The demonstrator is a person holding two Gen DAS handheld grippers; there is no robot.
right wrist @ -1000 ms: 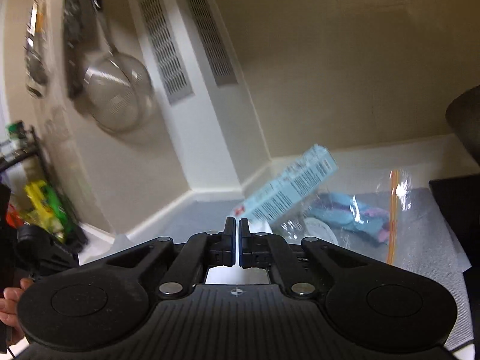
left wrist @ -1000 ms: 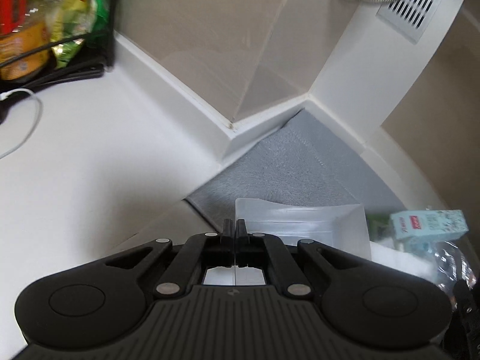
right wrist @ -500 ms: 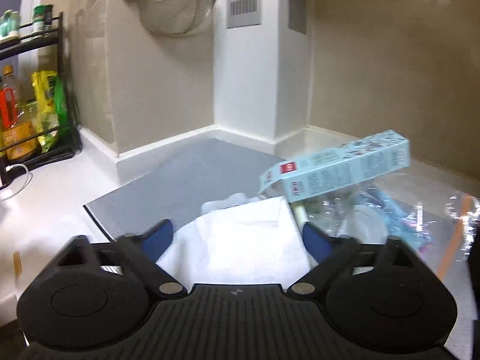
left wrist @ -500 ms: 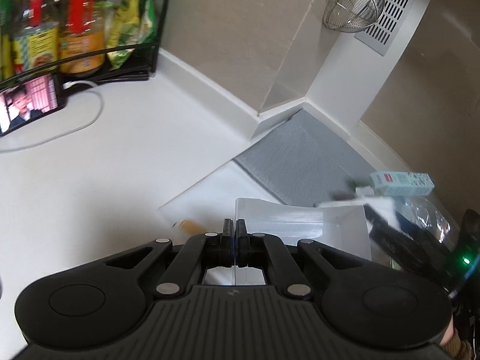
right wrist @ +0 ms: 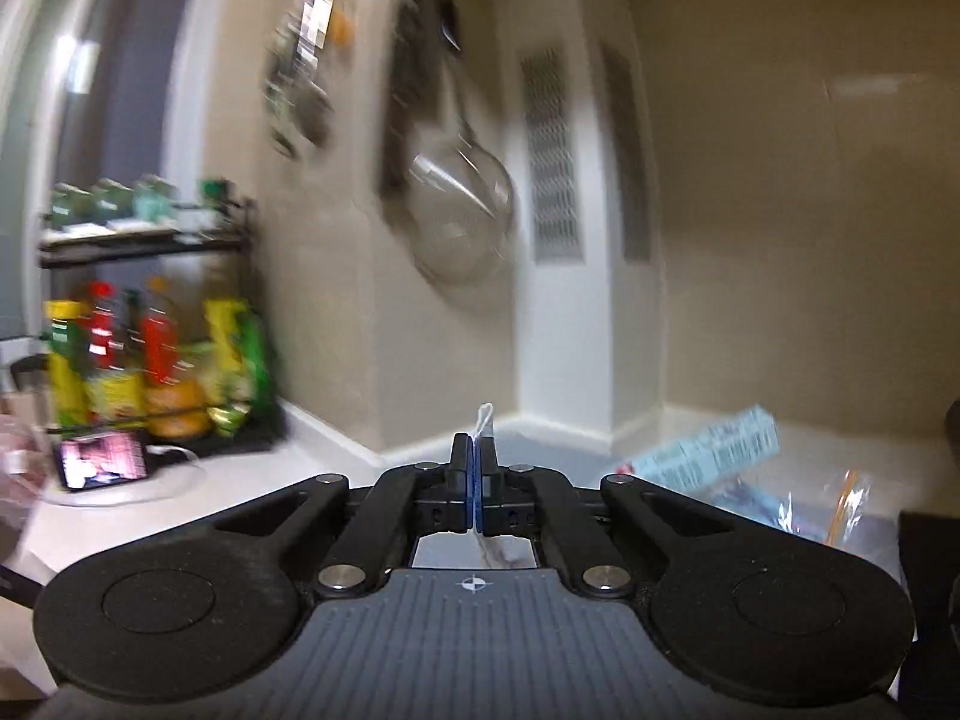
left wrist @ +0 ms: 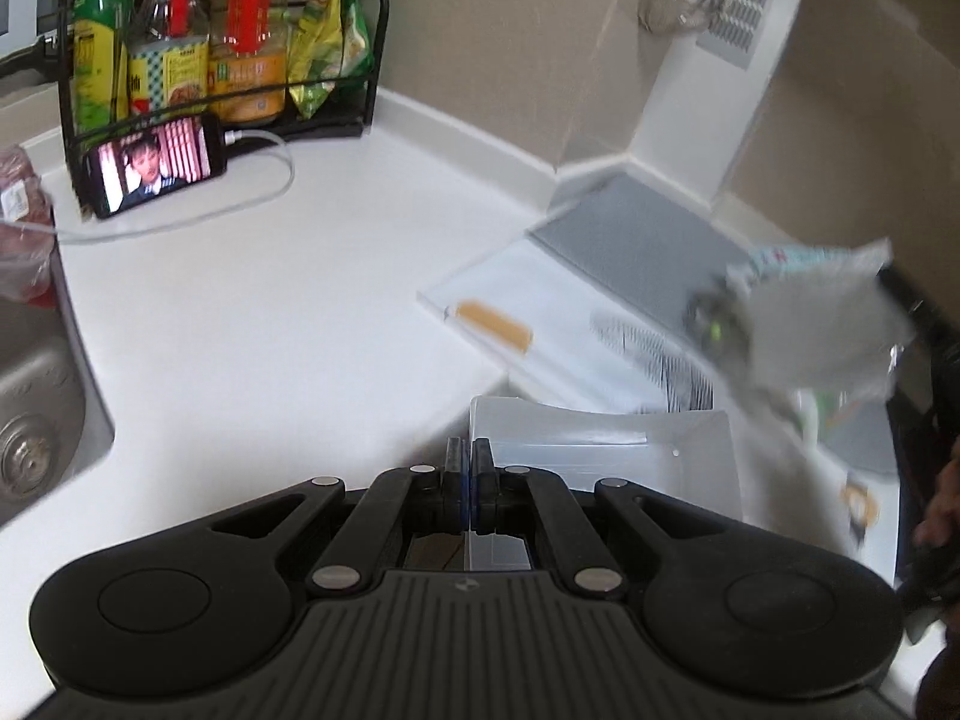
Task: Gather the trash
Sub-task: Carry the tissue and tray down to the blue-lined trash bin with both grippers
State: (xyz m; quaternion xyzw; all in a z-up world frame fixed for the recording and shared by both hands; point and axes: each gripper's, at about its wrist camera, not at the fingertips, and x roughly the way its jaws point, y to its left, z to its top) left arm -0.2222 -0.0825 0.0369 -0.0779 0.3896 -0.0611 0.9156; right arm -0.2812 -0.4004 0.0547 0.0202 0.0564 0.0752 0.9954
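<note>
Pinching the near edge of a clear plastic bag (left wrist: 606, 450), the left gripper (left wrist: 466, 468) has its jaws pressed together on the film, the bag's open mouth spreading to the right of them. The right gripper (right wrist: 478, 468) is likewise clamped, on a white tissue (right wrist: 483, 417) whose tip pokes up between its pads; in the left wrist view that tissue (left wrist: 822, 324) hangs blurred, far right of the bag. Beyond the bag a white sheet with an orange strip (left wrist: 495, 324) lies on the white counter (left wrist: 270, 312), with a grey mat (left wrist: 636, 234) farther back. A pale blue carton (right wrist: 708, 450) rests on crumpled clear plastic at right. Far left stand a phone (left wrist: 153, 162) and a bottle rack (left wrist: 216, 60).
</note>
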